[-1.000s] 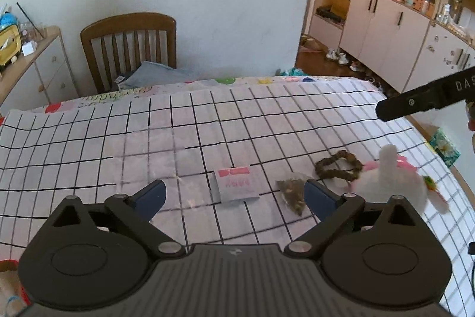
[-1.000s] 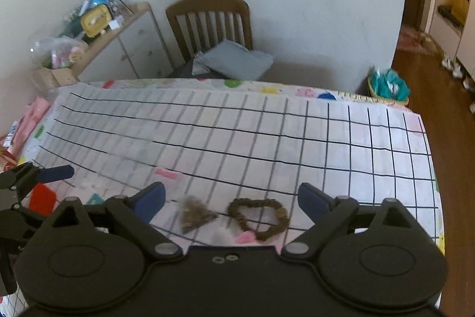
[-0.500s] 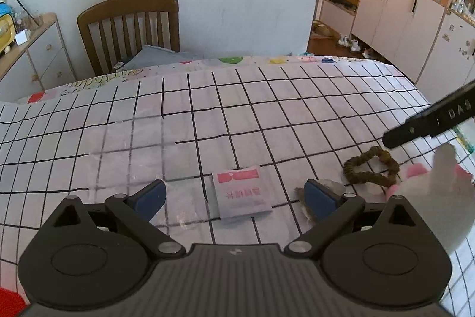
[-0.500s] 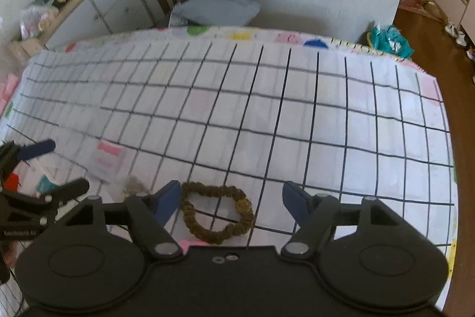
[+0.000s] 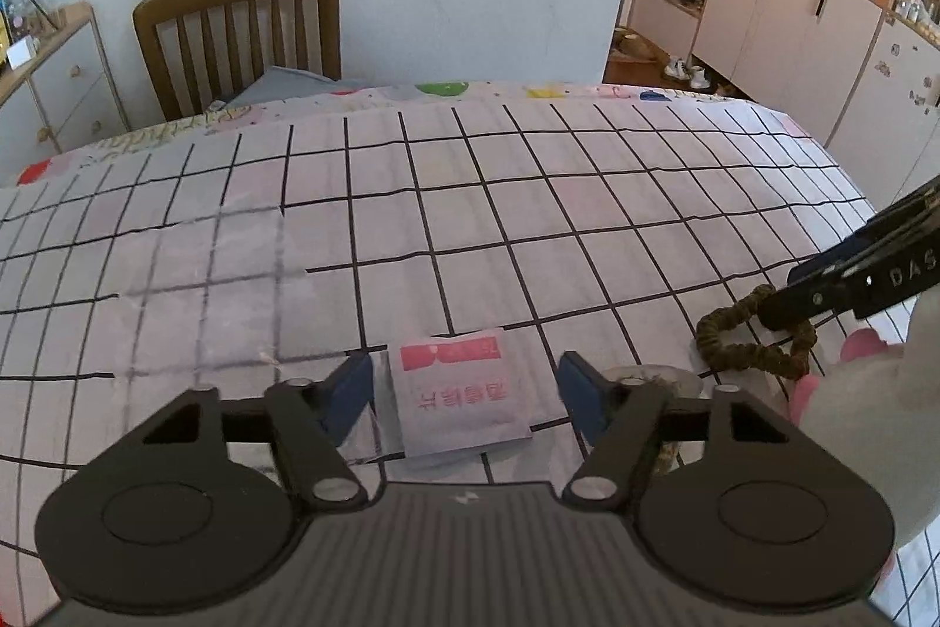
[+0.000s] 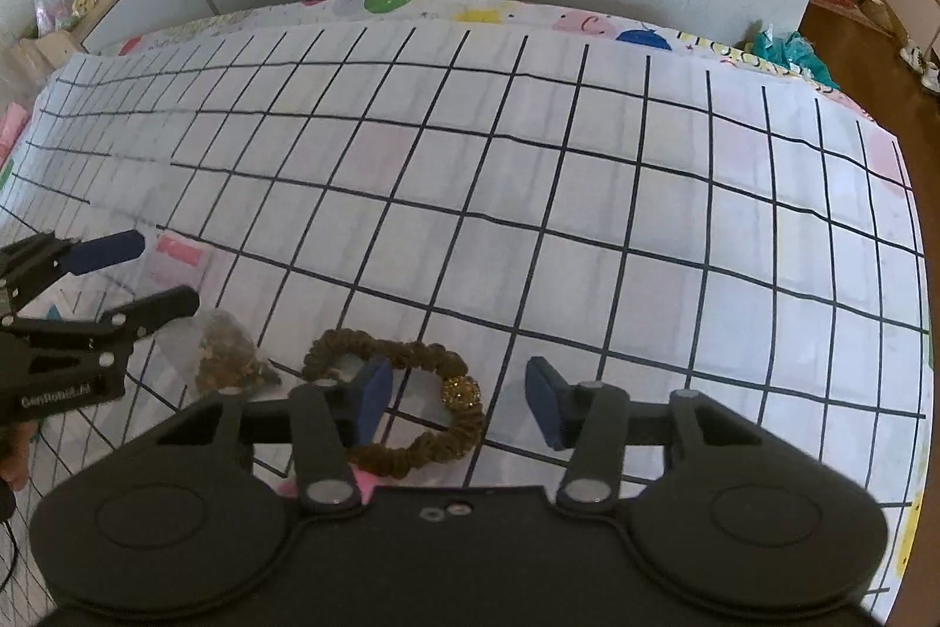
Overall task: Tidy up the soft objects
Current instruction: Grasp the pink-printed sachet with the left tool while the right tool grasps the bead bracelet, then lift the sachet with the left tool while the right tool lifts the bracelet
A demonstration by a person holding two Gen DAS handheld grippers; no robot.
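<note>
A: Left gripper (image 5: 464, 386)?
B: Jaws just closing, pads apart; the pink-printed sachet (image 5: 461, 395) lies between them, untouched.
A: Right gripper (image 6: 458, 401)?
B: Also closing, not gripping; the brown scrunchie (image 6: 399, 406) lies around its left finger.

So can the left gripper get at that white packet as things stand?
Probably yes: the left gripper has just been closing, its open jaws already stand either side of the white packet, and nothing lies between them on the tablecloth.

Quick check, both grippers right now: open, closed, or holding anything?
Left gripper: open, jaws just closing around the white sachet, not pressing it.
Right gripper: open, jaws just closing over the brown scrunchie, no grip yet.
</note>
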